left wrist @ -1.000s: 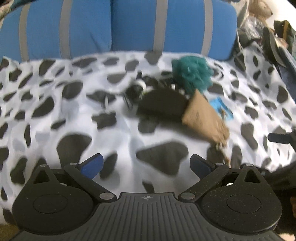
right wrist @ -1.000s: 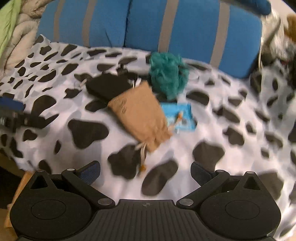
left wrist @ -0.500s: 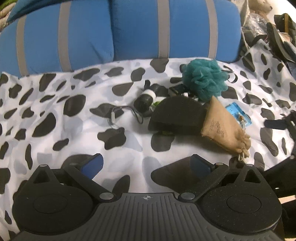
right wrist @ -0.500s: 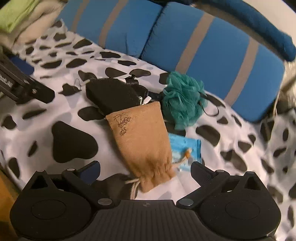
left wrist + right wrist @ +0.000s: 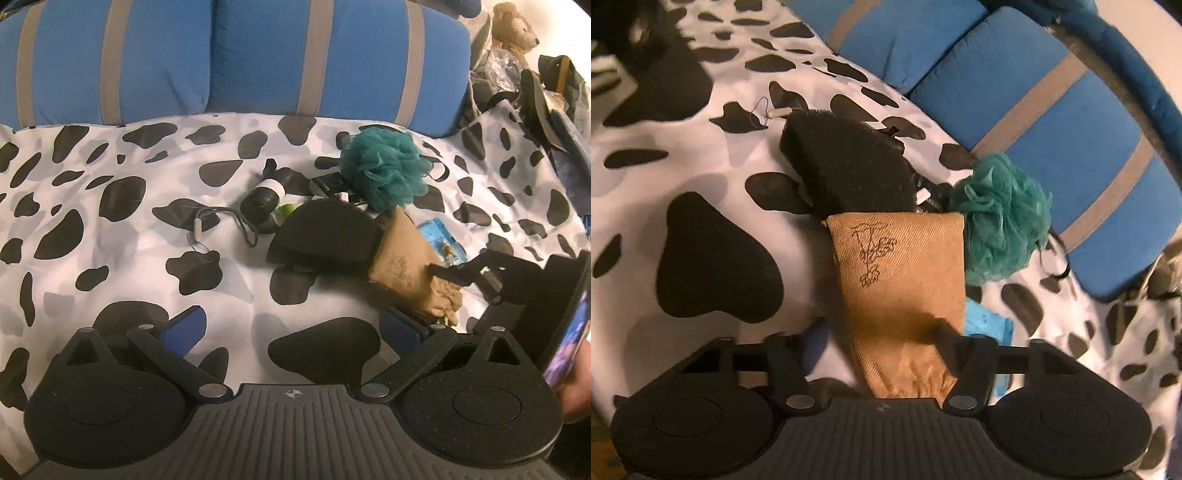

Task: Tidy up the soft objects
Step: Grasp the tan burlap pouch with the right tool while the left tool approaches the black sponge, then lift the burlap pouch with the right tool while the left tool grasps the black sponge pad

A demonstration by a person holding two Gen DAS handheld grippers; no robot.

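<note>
A tan drawstring pouch [image 5: 901, 288] lies on the cow-print cover, with a black fuzzy sponge [image 5: 846, 173] behind it and a teal mesh pouf [image 5: 1001, 229] to its right. My right gripper [image 5: 882, 332] is over the pouch's gathered end, one finger on each side, closing in; I cannot tell whether it grips. In the left wrist view the pouch [image 5: 402, 258], sponge [image 5: 325, 232] and pouf [image 5: 384, 166] lie right of centre, and the right gripper [image 5: 454, 273] reaches onto the pouch. My left gripper [image 5: 291, 325] is open and empty above the cover.
A black bottle with a white band [image 5: 264, 194], a corded tag [image 5: 199, 229] and a blue packet [image 5: 441, 240] lie among the pile. Blue striped cushions [image 5: 258, 55] stand behind. Bags and a teddy bear [image 5: 513, 26] sit at the far right.
My right gripper has moved forward and down onto the tan pouch, and its fingers have narrowed around it. My left gripper has shifted slightly, staying open.
</note>
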